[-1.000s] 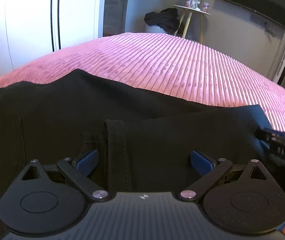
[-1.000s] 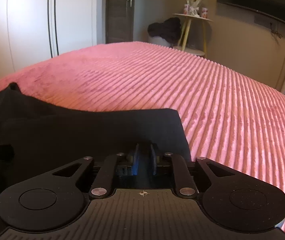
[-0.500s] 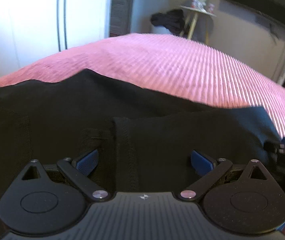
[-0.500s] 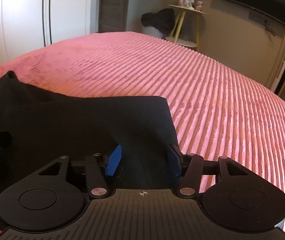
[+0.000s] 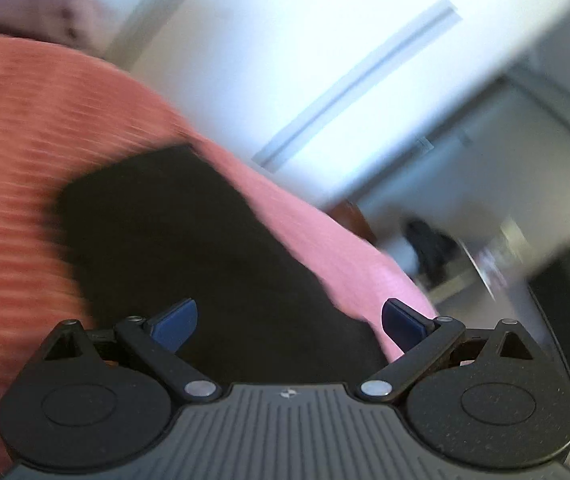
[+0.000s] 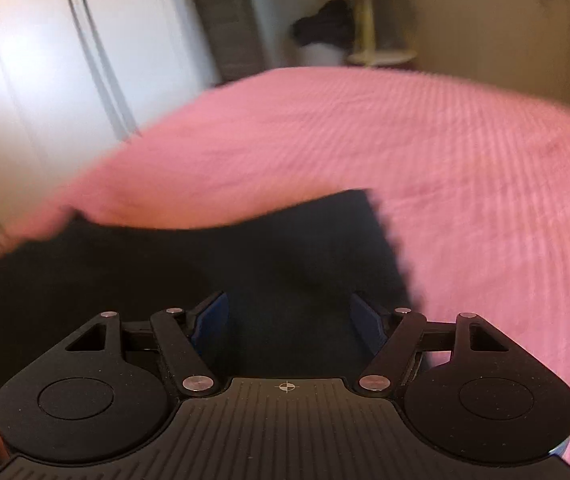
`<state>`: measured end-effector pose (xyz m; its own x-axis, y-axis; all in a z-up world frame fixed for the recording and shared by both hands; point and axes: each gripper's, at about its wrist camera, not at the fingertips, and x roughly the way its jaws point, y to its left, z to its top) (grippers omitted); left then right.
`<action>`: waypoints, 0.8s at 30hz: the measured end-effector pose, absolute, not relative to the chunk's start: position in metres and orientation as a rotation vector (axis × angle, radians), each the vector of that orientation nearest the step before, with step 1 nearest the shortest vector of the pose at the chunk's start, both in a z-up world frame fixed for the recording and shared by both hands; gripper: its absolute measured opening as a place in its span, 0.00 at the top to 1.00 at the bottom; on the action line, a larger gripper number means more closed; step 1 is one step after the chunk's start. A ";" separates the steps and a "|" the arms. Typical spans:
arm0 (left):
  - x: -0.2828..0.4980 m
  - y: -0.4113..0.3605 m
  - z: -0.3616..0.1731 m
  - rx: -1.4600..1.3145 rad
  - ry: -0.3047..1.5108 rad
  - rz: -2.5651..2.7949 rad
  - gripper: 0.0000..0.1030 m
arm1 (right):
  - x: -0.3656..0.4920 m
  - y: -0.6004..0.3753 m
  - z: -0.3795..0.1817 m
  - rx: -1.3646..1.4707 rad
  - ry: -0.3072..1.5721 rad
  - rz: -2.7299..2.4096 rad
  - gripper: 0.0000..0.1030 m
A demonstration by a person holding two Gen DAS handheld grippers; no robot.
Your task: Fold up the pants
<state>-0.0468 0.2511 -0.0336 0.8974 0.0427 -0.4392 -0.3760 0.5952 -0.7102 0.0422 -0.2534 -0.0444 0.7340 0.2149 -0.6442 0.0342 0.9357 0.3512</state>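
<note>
Black pants [image 6: 205,264] lie folded on the pink ribbed bedspread [image 6: 465,168]. My right gripper [image 6: 289,316] hovers just over their right end; its jaws are opening and the blue pads press on nothing. In the tilted, blurred left wrist view the pants [image 5: 189,240] stretch away from me as a dark strip across the bedspread [image 5: 17,168]. My left gripper [image 5: 289,320] stands open above their near edge, apart from the cloth, with nothing between its fingers.
White wardrobe doors [image 6: 45,60] stand past the bed's left side, with a dark door [image 6: 225,20] beside them. A small round side table [image 6: 369,24] with dark clothes heaped next to it is at the far end. The bedspread to the right is bare.
The right gripper let go of the pants' end and its jaws spread wide. The left gripper, open throughout, swung far aside and rolled, so its view now tilts toward the wardrobe.
</note>
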 end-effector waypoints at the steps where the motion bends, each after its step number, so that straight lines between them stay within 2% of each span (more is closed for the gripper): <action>1: -0.055 0.263 -0.041 -0.913 0.399 0.290 0.04 | 0.041 -0.251 -0.044 0.372 0.750 0.128 0.28; 7: -0.041 0.309 -0.098 -1.097 0.436 0.327 0.04 | 0.050 -0.245 -0.058 0.349 0.822 0.118 0.29; 10: -0.034 0.324 -0.105 -1.165 0.337 0.271 0.04 | 0.051 -0.243 -0.058 0.344 0.820 0.114 0.29; 17: -0.012 0.354 -0.124 -1.181 0.318 0.232 0.05 | 0.056 -0.234 -0.061 0.274 0.816 0.106 0.23; 18: -0.010 0.355 -0.126 -1.174 0.315 0.232 0.13 | 0.057 -0.233 -0.062 0.264 0.815 0.104 0.23; 19: -0.010 0.361 -0.129 -1.169 0.319 0.242 0.40 | 0.058 -0.232 -0.062 0.255 0.815 0.102 0.23; 20: -0.013 0.363 -0.129 -1.171 0.331 0.258 0.53 | 0.058 -0.231 -0.061 0.249 0.814 0.099 0.23; 22: -0.019 0.367 -0.130 -1.213 0.316 0.210 0.63 | 0.058 -0.231 -0.061 0.244 0.813 0.096 0.24; 24: -0.020 0.360 -0.112 -1.123 0.305 0.205 0.69 | 0.057 -0.234 -0.060 0.251 0.812 0.087 0.28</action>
